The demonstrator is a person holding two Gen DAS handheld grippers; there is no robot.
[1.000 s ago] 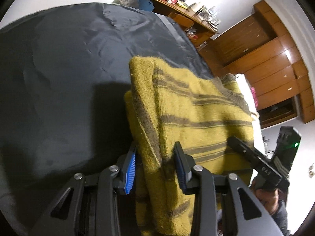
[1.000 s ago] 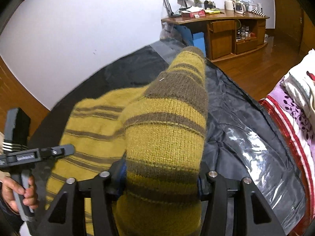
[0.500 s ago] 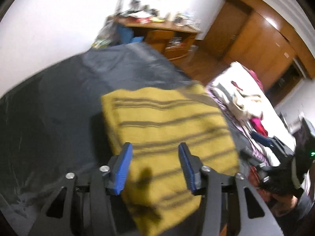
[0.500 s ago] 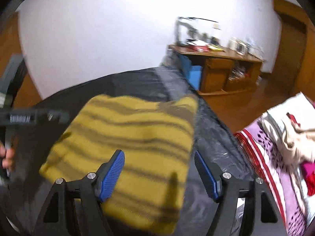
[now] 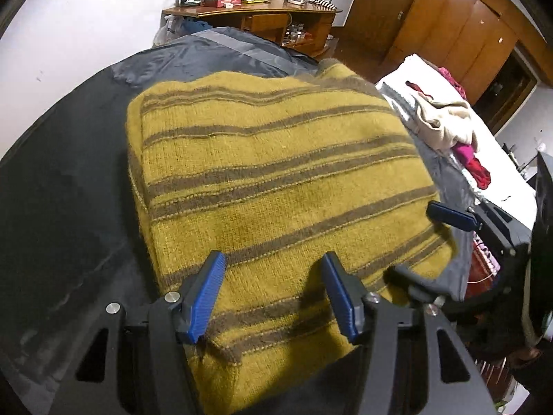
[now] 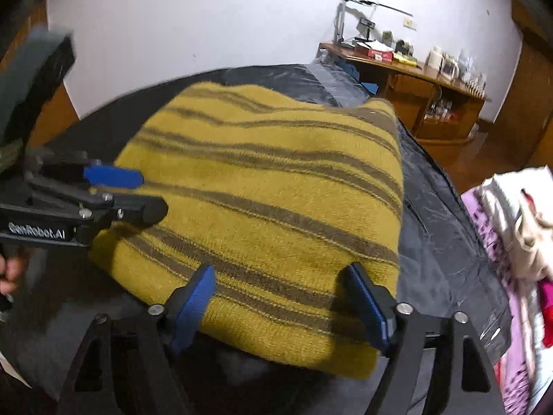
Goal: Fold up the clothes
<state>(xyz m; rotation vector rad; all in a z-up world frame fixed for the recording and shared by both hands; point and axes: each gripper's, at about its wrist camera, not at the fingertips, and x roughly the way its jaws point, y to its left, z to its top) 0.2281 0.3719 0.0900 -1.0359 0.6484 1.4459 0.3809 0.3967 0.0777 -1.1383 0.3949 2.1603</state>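
Both grippers, left gripper (image 5: 273, 294) and right gripper (image 6: 287, 306), are hanging released, jaws having just been opening, over the folded sweater (image 5: 276, 180) lying ahead on the bed (image 5: 69, 190). Soft, thick, floppy knit; pinching its near edge layers looks best.

A dark grey cover (image 5: 69, 159) spreads over the work surface. A cluttered wooden table (image 5: 255, 10) stands against the white wall, near brown wardrobes (image 5: 459, 24). Heaped clothes (image 5: 446, 121) lie on a bed.
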